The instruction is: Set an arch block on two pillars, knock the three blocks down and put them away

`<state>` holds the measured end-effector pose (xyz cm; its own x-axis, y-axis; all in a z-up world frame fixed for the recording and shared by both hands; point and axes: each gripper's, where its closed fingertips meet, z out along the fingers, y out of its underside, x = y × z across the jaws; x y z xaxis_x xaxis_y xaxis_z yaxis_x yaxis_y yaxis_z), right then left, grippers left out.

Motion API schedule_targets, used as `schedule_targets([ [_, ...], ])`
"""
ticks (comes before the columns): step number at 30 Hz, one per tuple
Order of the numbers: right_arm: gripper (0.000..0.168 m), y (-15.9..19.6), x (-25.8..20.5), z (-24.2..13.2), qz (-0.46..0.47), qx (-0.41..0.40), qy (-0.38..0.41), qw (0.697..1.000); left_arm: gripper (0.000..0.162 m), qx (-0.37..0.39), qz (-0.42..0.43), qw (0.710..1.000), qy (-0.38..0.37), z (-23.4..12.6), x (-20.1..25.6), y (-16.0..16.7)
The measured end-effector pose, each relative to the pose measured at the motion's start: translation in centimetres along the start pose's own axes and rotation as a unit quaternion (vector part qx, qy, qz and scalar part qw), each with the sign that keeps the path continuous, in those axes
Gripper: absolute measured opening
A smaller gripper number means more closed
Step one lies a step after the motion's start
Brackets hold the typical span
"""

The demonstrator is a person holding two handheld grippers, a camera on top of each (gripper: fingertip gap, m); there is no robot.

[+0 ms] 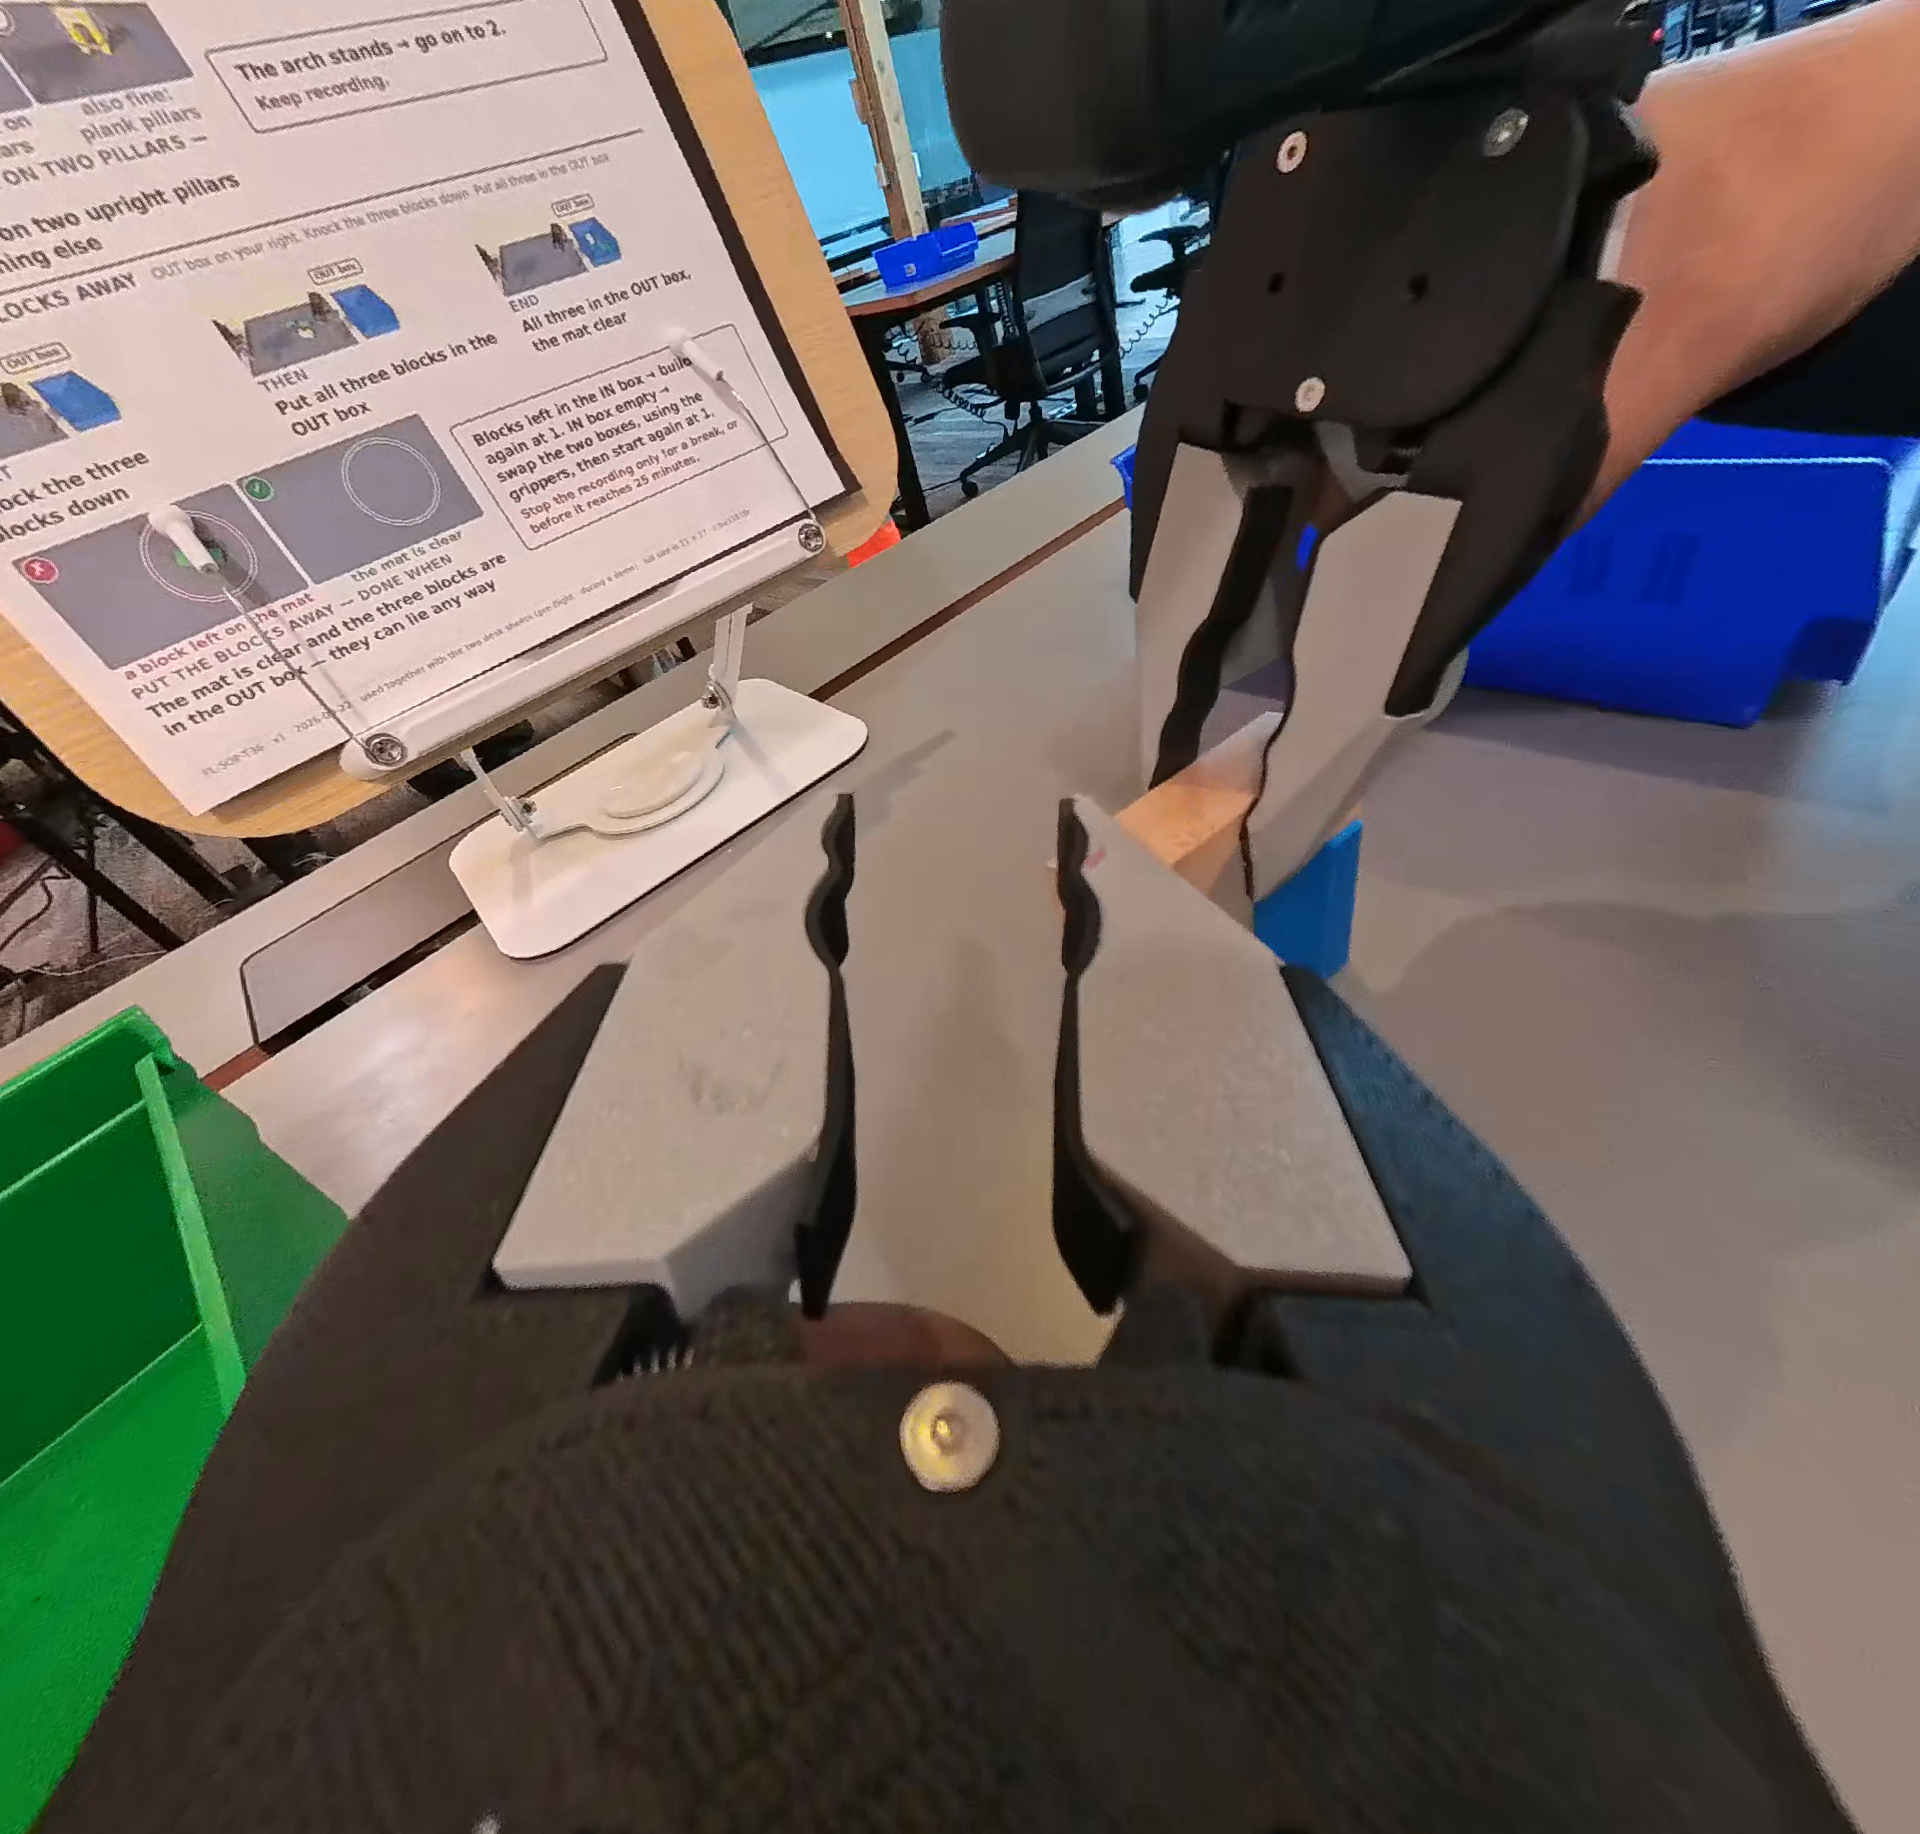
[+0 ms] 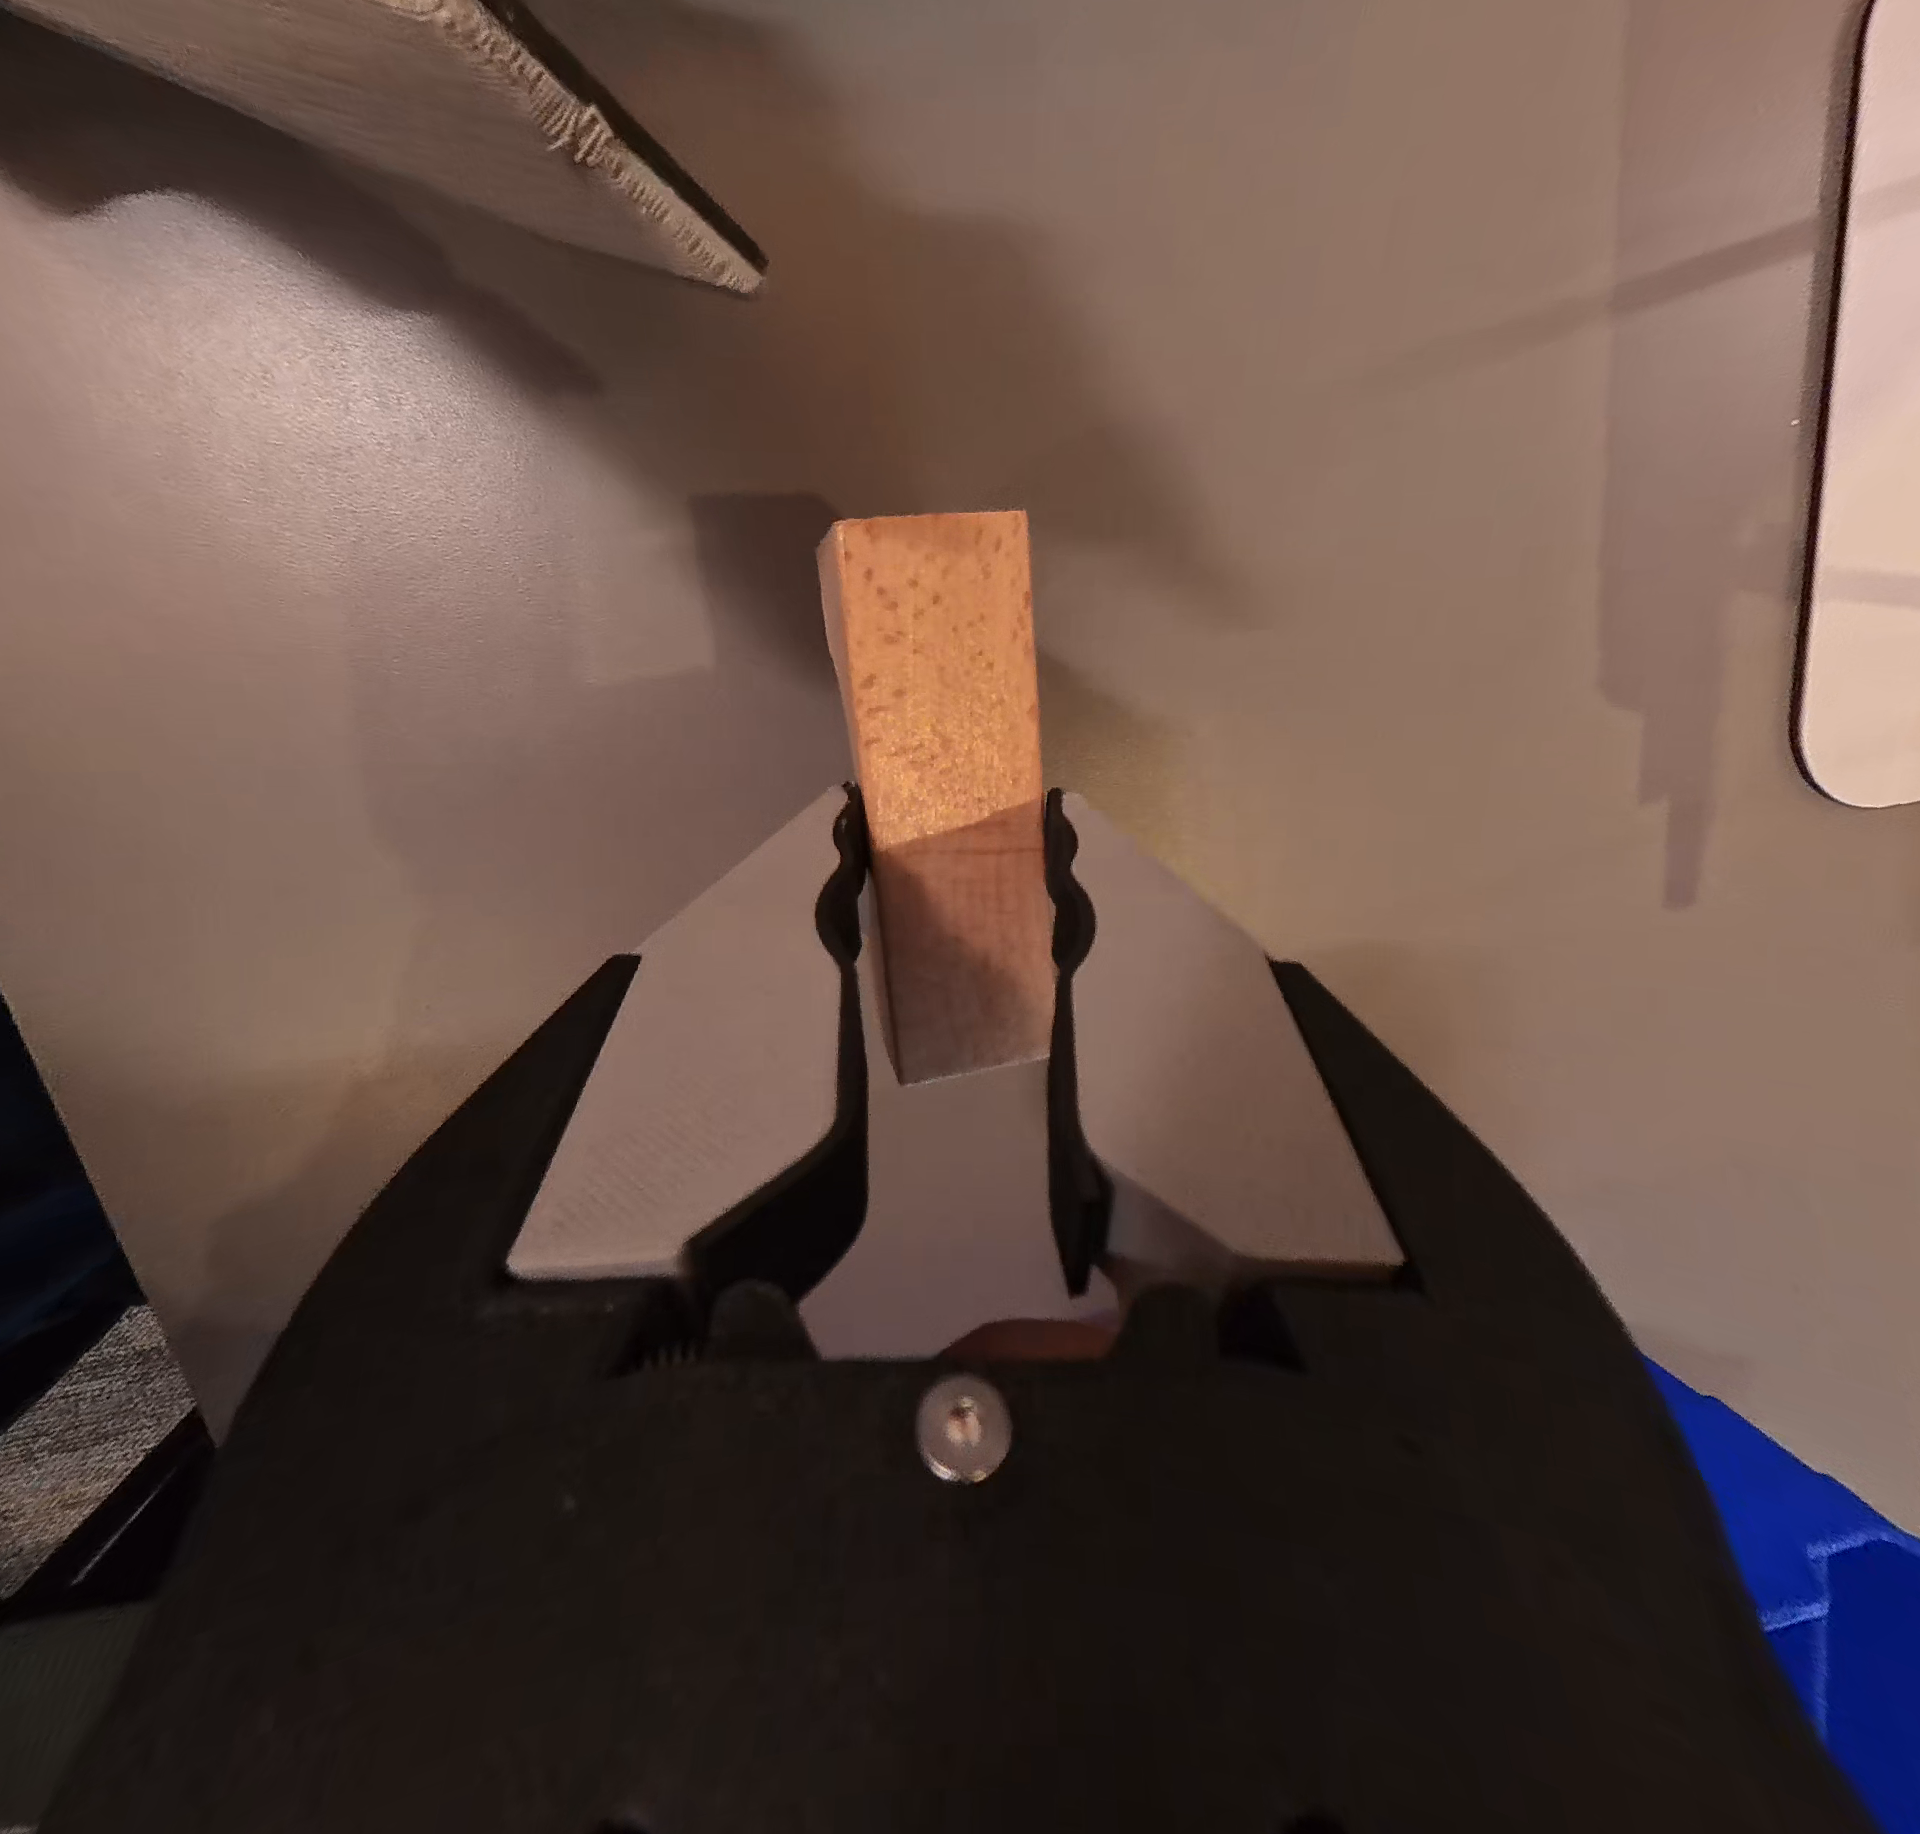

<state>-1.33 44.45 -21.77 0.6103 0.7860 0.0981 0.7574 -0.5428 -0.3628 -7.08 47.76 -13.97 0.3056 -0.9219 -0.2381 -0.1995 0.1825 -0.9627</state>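
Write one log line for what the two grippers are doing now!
right gripper: shut on plain wooden rectangular block | left gripper: open, empty | blue block: on grey table

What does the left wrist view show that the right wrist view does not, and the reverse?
Only the left wrist view shows the green bin, the instruction sheet on its white stand, a blue block and a person's forearm. Only the right wrist view shows the full length of the wooden block between the right hand-held gripper fingers. Both show the wooden block, the right hand-held gripper, part of the open left hand-held gripper, the grey table and a blue bin.
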Motion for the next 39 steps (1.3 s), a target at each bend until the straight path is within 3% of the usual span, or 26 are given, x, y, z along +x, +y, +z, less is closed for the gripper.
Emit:
schedule_targets([
  [39,0.032,0.17,0.41,0.3,-0.014,-0.01,0.04,0.999,0.039,-0.003,0.003,1.0,0.004,0.07,0.17,0.13],
])
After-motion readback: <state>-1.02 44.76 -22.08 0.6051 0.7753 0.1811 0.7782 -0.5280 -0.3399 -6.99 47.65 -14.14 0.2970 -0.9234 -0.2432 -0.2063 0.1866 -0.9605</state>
